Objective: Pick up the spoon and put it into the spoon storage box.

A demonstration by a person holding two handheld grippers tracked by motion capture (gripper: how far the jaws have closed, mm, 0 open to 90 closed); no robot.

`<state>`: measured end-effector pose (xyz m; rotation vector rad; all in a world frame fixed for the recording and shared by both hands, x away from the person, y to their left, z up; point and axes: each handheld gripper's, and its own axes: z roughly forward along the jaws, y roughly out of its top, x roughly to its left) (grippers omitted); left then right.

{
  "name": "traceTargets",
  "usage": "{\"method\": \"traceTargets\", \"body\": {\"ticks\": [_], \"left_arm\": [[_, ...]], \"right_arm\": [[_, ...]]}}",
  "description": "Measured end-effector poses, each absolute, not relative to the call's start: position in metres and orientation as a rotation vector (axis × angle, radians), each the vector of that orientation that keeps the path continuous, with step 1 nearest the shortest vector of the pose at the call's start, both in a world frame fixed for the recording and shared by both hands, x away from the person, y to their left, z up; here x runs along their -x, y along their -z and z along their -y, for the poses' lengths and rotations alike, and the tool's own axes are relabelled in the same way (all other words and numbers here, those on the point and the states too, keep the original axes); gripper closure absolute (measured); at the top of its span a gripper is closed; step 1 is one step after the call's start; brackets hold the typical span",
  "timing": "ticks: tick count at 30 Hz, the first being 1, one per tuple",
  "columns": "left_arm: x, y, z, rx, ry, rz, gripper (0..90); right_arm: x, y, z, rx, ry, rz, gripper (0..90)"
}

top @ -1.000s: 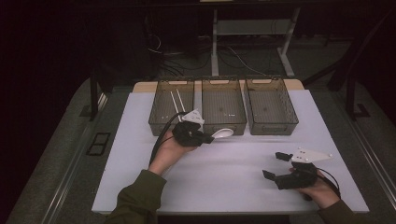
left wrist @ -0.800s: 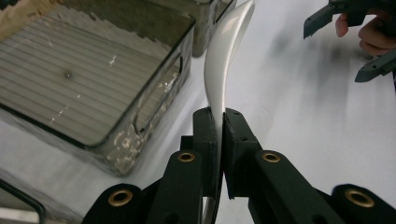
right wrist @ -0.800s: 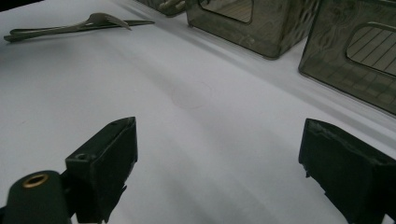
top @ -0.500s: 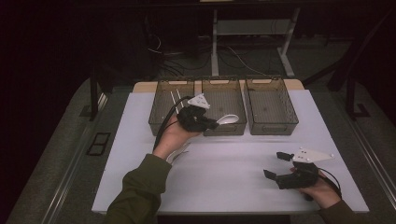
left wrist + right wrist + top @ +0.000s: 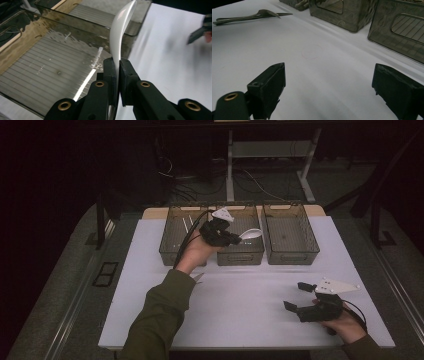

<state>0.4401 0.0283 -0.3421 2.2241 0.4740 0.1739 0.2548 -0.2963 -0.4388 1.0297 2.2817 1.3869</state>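
Left tongs (image 5: 235,238) with spoon (image 5: 250,234), now over middle bin (image 5: 240,255)

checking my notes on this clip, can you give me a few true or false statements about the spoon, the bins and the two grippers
1. The left gripper holds a white spoon. True.
2. The spoon is over the rightmost bin. False: it is over the middle bin.
3. The right gripper has its jaws shut on a fork. False: its jaws stand open and empty above the white table.
4. A fork lies on the white table. True.
5. Three bins stand in a row at the far side of the table. True.
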Motion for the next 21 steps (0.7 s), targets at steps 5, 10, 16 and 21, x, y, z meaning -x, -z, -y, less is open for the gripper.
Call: {"method": "traceTargets", "body": {"ticks": [5, 10, 16, 21], "left_arm": [[-0.456, 0.353, -0.024, -2.218, -0.172, -0.514, 84.2], [-0.468, 0.364, -0.02, -2.262, -0.198, -0.525, 84.1], [-0.476, 0.376, -0.013, -2.26, -0.168, -0.612, 84.1], [-0.481, 0.382, -0.008, -2.323, -0.149, -0.625, 84.0]], "right_arm": [[-0.255, 0.439, 0.297, -1.025, -1.389, -2.285, 11.4], [-0.255, 0.439, 0.298, -1.032, -1.391, -2.278, 11.5], [-0.255, 0.439, 0.298, -1.03, -1.387, -2.279, 11.5], [-0.255, 0.439, 0.299, -1.03, -1.39, -2.278, 11.4]]}}
